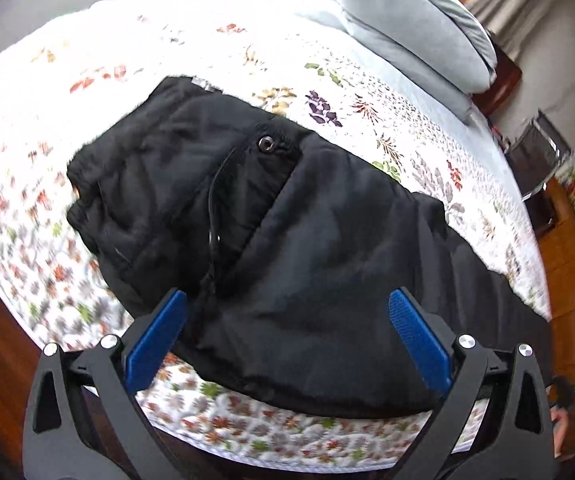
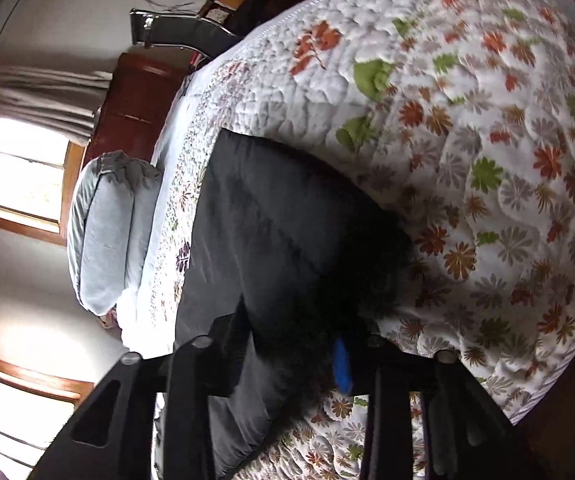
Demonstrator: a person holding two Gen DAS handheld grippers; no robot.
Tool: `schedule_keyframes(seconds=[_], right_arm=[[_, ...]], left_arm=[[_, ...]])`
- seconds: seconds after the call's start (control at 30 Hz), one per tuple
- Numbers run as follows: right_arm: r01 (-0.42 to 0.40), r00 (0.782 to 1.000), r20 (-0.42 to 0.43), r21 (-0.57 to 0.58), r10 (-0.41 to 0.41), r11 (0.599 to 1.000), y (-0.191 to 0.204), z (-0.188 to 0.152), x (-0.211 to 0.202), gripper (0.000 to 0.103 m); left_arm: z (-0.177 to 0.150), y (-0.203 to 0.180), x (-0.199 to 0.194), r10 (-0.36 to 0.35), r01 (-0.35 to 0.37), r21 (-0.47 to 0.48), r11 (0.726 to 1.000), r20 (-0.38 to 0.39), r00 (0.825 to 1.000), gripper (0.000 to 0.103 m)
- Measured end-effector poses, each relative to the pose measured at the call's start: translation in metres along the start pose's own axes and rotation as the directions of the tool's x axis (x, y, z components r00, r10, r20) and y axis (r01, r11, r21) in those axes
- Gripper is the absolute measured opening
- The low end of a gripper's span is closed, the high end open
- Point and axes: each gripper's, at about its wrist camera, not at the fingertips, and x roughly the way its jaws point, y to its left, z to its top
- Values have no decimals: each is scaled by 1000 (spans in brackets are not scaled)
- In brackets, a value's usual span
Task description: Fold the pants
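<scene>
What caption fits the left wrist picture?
Open left gripper above black pants on a floral quilt.

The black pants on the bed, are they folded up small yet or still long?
Still long. The black pants lie stretched along the flowery quilt, waistband at one end, legs running off toward the other. They look doubled leg over leg, no more.

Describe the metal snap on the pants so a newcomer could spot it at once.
Start at the floral quilt covering the bed. On it lie black pants. The metal snap sits on their waistband, a small shiny ring, the only bright round spot on the dark cloth.
</scene>
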Motion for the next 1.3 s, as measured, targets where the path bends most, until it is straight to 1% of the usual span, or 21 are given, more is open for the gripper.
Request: schedule_keyframes(seconds=[0.07, 0.13, 0.23, 0.33, 0.43, 0.53, 0.57, 0.63, 0.67, 0.7, 0.77, 0.83, 0.9, 1.0, 1.13, 1.17, 1.23, 1.3], right_arm=[[5, 1000, 13, -26, -5, 1000, 7, -1, -4, 28], [17, 1000, 25, -56, -15, 998, 15, -1, -8, 23], [42, 998, 61, -137, -34, 990, 39, -8, -14, 17], [64, 994, 98, -226, -42, 972, 68, -16, -22, 13], [58, 990, 138, -329, -13, 943, 107, -29, -33, 13], [83, 985, 174, -455, -2, 887, 153, -49, -40, 13], [93, 983, 181, -500, -1, 861, 167, -57, -41, 13], [117, 981, 194, -590, 0, 799, 194, -76, -42, 13], [127, 980, 198, -639, 2, 758, 210, -89, -42, 13], [129, 980, 197, -675, 9, 726, 221, -100, -41, 13], [123, 982, 188, -727, 23, 675, 240, -122, -38, 13], [98, 986, 163, -756, 42, 647, 257, -139, -34, 13], [69, 990, 132, -775, 54, 628, 266, -154, -31, 13], [51, 993, 102, -815, 55, 577, 282, -182, -22, 13], [42, 997, 66, -869, 31, 494, 301, -220, -4, 13], [36, 998, 55, -876, 25, 481, 303, -226, 1, 13], [27, 999, 32, -900, 4, 436, 307, -244, 12, 13], [19, 1000, 13, -916, -20, 401, 307, -259, 23, 13]], left_arm=[[0, -1, -1, 22, -22, 34, 999, 8, 1000, 100], [-1, 0, 2, 48, -48, 48, 998, 3, 999, 100], [-2, 5, 8, 54, -53, 43, 998, -16, 998, 100], [-3, 10, 13, 48, -47, 27, 999, -24, 999, 100], [-5, 13, 14, 43, -43, 29, 999, -25, 999, 100], [-5, 12, 16, 38, -38, 30, 999, -24, 999, 100], [-5, 12, 16, 37, -37, 31, 999, -23, 999, 100], [-6, 14, 16, 36, -36, 32, 999, -23, 999, 100], [-6, 13, 16, 36, -35, 32, 999, -23, 999, 100], [-7, 13, 16, 36, -35, 33, 999, -23, 999, 100], [-7, 13, 16, 36, -35, 36, 999, -24, 999, 100], [-7, 13, 16, 34, -33, 36, 999, -25, 999, 100], [-8, 13, 16, 30, -29, 32, 999, -24, 999, 100], [-8, 14, 16, 25, -25, 27, 999, -23, 999, 100], [-9, 15, 15, 19, -18, 18, 1000, -21, 1000, 100], [-9, 15, 15, 17, -16, 17, 1000, -21, 1000, 100], [-9, 15, 15, 13, -13, 16, 1000, -22, 1000, 100], [-9, 16, 15, 8, -7, 15, 1000, -23, 1000, 100]])
